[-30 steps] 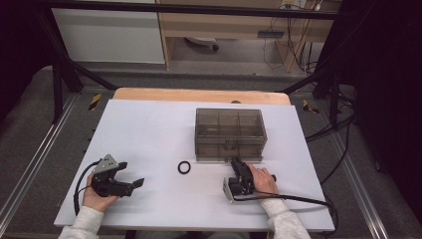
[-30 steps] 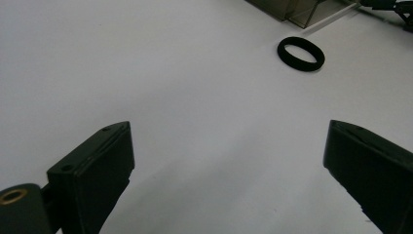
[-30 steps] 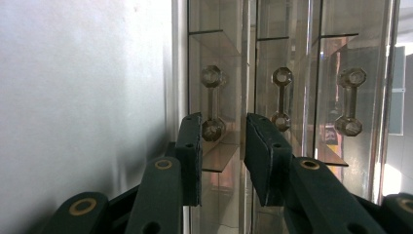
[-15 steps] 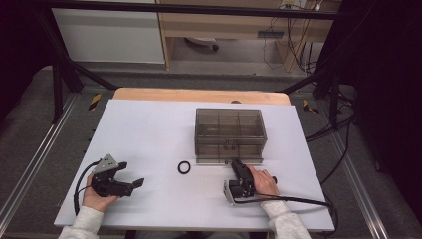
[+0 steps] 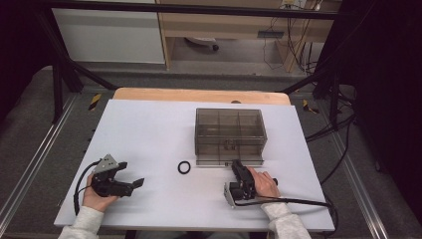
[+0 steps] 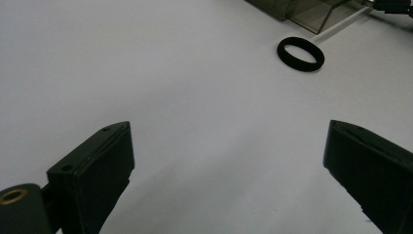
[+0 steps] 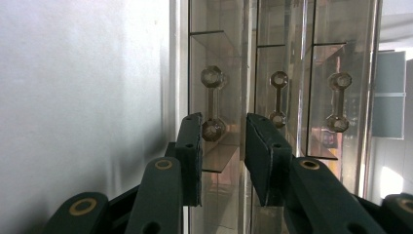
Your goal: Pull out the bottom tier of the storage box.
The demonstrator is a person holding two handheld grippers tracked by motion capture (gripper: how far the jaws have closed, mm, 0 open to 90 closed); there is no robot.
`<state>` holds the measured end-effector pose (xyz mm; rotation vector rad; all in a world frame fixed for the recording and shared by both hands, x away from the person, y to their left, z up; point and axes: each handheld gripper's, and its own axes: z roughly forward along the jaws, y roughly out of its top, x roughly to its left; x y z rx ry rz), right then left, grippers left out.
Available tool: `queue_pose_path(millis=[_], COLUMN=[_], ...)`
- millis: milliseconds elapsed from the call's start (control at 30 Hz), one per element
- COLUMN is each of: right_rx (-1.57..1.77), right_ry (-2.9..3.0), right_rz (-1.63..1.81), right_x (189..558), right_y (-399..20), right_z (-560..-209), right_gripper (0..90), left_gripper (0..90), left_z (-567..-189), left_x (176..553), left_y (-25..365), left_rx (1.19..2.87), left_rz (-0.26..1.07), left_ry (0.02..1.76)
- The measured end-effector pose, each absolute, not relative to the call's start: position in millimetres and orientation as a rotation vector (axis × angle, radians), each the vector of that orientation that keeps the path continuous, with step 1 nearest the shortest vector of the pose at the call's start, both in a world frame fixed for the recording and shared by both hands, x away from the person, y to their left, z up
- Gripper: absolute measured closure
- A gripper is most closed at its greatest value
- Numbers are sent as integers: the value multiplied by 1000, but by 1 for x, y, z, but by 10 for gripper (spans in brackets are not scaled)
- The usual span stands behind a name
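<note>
Between the narrowed jaws of the right gripper (image 7: 223, 146), turned on its side at the near face of a smoky clear drawer box (image 5: 230, 133), sits the edge of the lowest drawer front; whether the pads already press it cannot be told. Just beyond the tips stands a dumbbell-shaped handle (image 7: 213, 103). The step in hand appears to be gripping that drawer; next comes a firm pinch and a straight pull toward the person. Well off to the side, the left gripper (image 5: 130, 185) rests with jaws spread wide, a black ring (image 6: 300, 53) lying ahead of it on the white table (image 5: 149, 134).
</note>
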<state>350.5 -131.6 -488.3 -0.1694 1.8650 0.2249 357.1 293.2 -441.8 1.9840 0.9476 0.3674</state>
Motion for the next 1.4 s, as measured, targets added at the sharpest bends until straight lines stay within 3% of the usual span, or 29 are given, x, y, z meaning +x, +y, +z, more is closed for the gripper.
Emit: queue_pose_path(millis=[1400], right_rx=[-177], right_ry=[1888], right_rz=[247], right_x=[331], right_y=[-132], right_z=[-484], right_gripper=[688], left_gripper=[44], left_z=[-441], left_x=[357], left_y=[293], left_rx=[1982], left_rz=[371], left_ry=[947])
